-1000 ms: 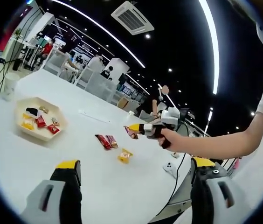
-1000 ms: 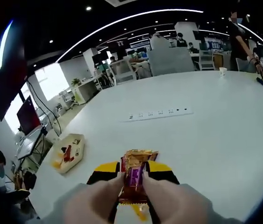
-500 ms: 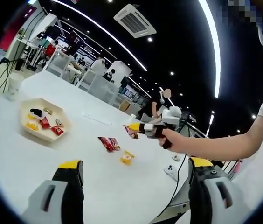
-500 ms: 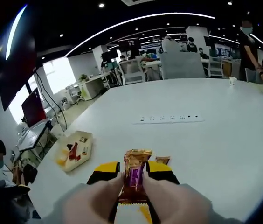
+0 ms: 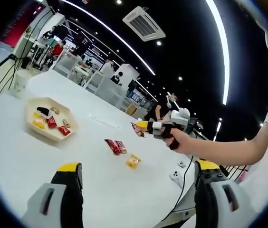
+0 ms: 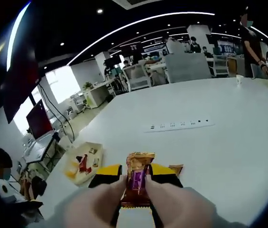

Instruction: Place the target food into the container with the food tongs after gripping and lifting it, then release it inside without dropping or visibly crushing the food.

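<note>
White and broad, the bench [image 5: 24,161] carries the work in an open office. Right tongs [image 6: 135,183] are closed on a gold-and-purple foil-wrapped snack [image 6: 136,183], lifted clear of the bench; carrying and release remain. At ten o'clock in the right gripper view sits the cream hexagonal tray [image 6: 83,164], already holding several red, yellow and dark wrapped snacks. Left tongs [image 5: 134,190] hang wide open, empty. Loose red wrappers [image 5: 116,146] lie mid-bench.
</note>
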Tool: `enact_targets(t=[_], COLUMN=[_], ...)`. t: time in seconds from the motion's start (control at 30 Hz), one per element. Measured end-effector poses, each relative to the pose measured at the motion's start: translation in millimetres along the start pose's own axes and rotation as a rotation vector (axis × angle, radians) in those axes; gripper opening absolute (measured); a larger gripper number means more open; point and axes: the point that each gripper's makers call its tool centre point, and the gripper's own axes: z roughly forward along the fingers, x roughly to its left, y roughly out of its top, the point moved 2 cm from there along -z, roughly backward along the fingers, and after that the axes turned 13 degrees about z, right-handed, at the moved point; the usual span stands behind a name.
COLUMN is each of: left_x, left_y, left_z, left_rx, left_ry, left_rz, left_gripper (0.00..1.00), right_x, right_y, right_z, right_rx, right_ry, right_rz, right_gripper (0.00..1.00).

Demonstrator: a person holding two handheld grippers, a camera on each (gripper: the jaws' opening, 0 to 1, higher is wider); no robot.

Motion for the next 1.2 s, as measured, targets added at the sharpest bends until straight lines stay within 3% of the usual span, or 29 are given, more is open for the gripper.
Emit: enact_targets(t=[0.9, 1.2], left_x=[18.6, 30.2], left_y=[3.2, 9.8], left_z=[8, 2], left_rx=[0.043, 0.023], left_ry=[-0.014, 0.012], left_rz=[0.006, 0.003], left_gripper=[0.99, 0.99], right_x=[21, 34], right_y=[1.0, 0.0], right_z=[21, 25], right_rx=[0.011, 0.024], right_ry=[0.037, 0.056], right_rz=[-0.015, -0.028], right_gripper=[0.21, 0.21])
